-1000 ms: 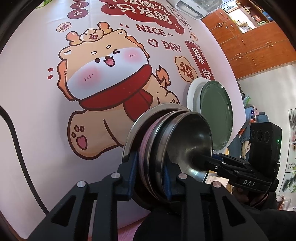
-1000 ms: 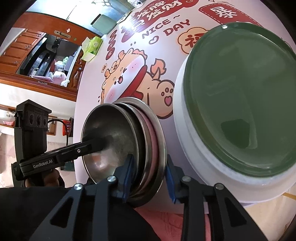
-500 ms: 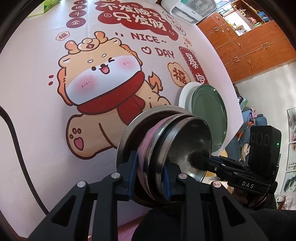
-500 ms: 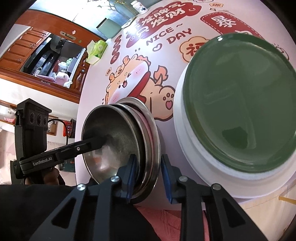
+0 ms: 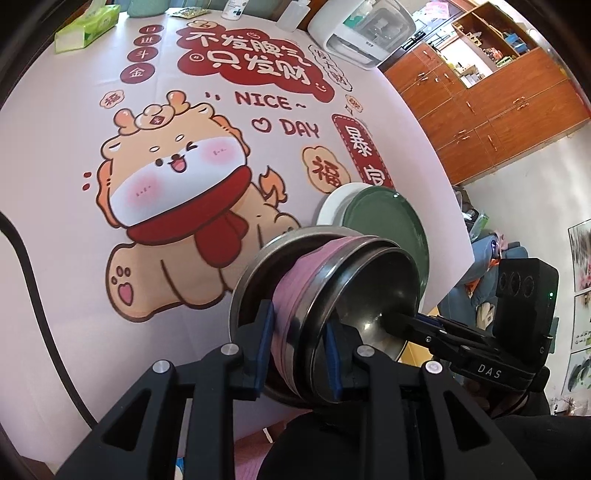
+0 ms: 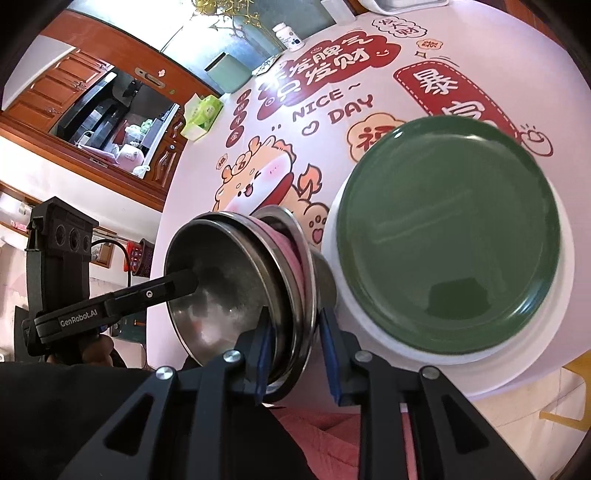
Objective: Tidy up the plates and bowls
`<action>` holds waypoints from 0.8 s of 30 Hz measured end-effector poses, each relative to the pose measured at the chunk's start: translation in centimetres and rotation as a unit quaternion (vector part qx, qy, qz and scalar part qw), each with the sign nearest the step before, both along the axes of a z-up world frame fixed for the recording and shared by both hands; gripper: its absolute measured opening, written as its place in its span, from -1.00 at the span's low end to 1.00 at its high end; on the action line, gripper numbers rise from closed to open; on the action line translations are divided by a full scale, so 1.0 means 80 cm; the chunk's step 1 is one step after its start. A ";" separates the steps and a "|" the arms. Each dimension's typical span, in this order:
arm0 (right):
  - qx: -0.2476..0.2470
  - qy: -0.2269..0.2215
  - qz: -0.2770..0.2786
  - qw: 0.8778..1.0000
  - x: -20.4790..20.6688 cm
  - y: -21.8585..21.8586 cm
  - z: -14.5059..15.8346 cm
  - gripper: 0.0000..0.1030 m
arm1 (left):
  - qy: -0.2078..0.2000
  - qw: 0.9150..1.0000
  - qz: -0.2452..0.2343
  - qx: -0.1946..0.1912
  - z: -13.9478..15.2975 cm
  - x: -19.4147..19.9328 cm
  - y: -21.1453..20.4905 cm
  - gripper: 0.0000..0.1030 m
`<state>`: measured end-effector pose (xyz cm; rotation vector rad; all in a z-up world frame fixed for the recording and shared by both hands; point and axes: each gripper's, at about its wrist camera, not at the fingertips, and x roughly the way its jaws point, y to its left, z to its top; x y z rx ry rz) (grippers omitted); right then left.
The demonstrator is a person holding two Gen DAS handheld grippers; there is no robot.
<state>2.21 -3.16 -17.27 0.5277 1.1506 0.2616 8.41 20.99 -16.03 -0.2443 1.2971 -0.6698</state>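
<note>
The surface [image 5: 55, 192] is round and covered with a pale cloth printed with a cartoon dragon [image 5: 177, 206] in a red scarf, red Chinese characters and "NICE DAY". At its far edge sit a green tissue box [image 5: 86, 27], two bottles [image 5: 236, 9] and a white appliance [image 5: 365, 31]; orange-brown wooden cabinets [image 5: 491, 110] line the wall behind. Near the front edge a green plate [image 6: 450, 236] rests on a white plate [image 6: 388, 332]. A stack of nested steel bowls [image 5: 332, 291], with a pink bowl [image 5: 299, 273] sandwiched inside, is tilted on its side just beside the plates, above the front edge of the surface. The left tool [image 5: 297, 347] is clamped on the stack's rims from one side. The right tool [image 6: 295, 350] has just been closing on the rims at the opposite side, one blue pad inside the bowl and one outside. Each tool's black body reaches into the innermost bowl in the other's view, and dark sleeves fill the bottom of both views.
</note>
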 end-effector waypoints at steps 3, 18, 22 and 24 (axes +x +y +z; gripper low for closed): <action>-0.007 -0.008 0.005 1.000 0.002 -0.011 0.009 -0.54 | -0.009 1.000 0.004 -0.002 0.009 -0.002 -0.010 -0.53; -0.017 -0.027 0.019 0.999 0.018 -0.093 0.031 -0.60 | -0.030 0.999 0.026 -0.026 0.030 0.003 -0.087 -0.53; -0.018 -0.024 0.017 0.999 0.023 -0.116 0.031 -0.65 | -0.029 0.999 0.028 -0.026 0.030 0.005 -0.107 -0.53; -0.017 -0.021 0.012 1.000 0.025 -0.130 0.030 -0.69 | -0.025 0.999 0.031 -0.029 0.028 0.007 -0.118 -0.53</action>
